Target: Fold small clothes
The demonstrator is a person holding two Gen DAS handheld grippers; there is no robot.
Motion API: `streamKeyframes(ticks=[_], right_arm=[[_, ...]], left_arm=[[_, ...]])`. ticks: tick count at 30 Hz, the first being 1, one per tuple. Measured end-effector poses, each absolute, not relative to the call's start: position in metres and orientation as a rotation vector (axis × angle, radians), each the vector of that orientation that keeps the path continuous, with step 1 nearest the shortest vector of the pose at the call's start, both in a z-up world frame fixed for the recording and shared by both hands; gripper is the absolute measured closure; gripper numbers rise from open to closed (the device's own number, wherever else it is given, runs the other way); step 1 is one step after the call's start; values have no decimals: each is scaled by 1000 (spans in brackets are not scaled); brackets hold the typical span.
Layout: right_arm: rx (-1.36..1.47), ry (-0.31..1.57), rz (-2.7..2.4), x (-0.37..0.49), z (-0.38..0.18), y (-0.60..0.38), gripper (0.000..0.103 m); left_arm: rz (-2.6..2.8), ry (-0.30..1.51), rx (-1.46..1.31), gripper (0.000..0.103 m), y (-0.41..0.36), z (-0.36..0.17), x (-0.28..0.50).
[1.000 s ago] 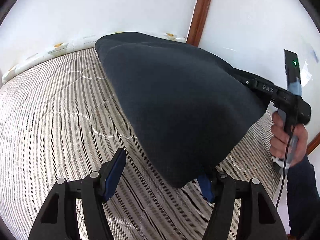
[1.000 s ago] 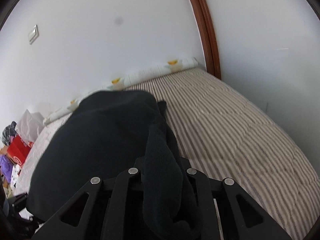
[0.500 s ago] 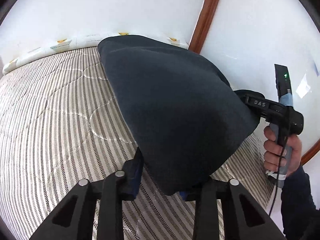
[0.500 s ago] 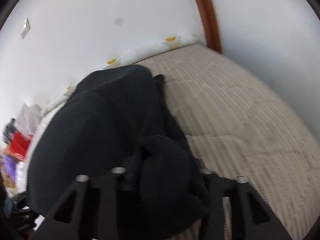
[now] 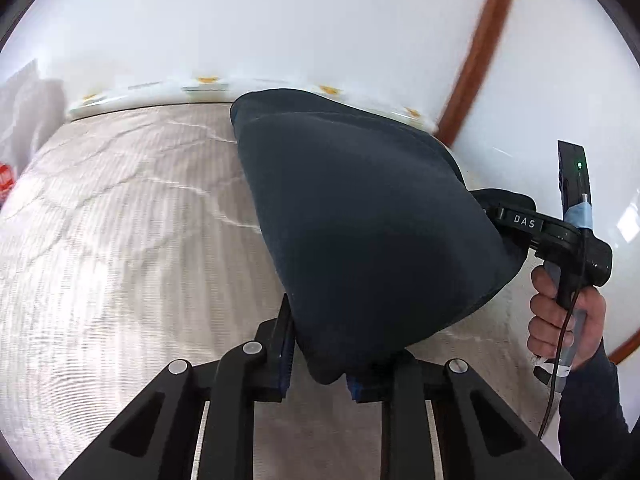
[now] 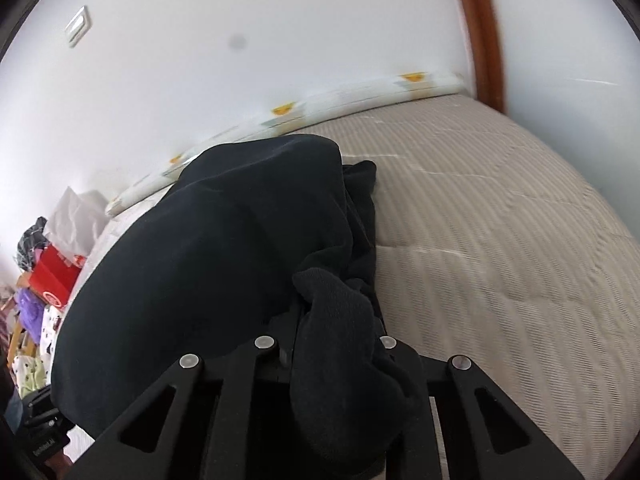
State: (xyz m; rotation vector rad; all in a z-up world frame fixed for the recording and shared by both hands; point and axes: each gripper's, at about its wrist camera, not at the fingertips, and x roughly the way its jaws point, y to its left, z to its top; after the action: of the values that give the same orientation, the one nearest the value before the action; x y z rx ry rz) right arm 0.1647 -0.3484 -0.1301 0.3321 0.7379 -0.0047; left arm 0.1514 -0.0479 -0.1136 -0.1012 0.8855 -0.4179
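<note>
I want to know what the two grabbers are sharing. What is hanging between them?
A dark cloth stretches from the left gripper to the right gripper. Both jaws are closing with cloth between them. The left wrist view shows it best, above the striped bed.

A dark, matt, soft knit garment [image 5: 360, 220] hangs over a quilted, striped cloth mattress [image 5: 120, 260], beside glossy brown wood trim [image 5: 476, 48].

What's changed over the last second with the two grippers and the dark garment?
The left gripper, wide open a second ago, has closed its fingers onto the near corner of the dark garment and is still closing. The right gripper kept its hold on the other end. The garment still spans both over the striped mattress.
</note>
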Motion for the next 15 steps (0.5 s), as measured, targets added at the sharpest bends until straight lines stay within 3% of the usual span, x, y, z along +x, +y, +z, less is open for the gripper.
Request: streamKeyframes(ticks=[8, 15], right_arm=[[298, 753, 112, 204, -129, -286, 86], [271, 729, 138, 169, -122, -294, 82]], left_arm=[[-326, 916, -163, 83, 11, -116, 161], [-331, 950, -158, 81, 11, -125, 162]])
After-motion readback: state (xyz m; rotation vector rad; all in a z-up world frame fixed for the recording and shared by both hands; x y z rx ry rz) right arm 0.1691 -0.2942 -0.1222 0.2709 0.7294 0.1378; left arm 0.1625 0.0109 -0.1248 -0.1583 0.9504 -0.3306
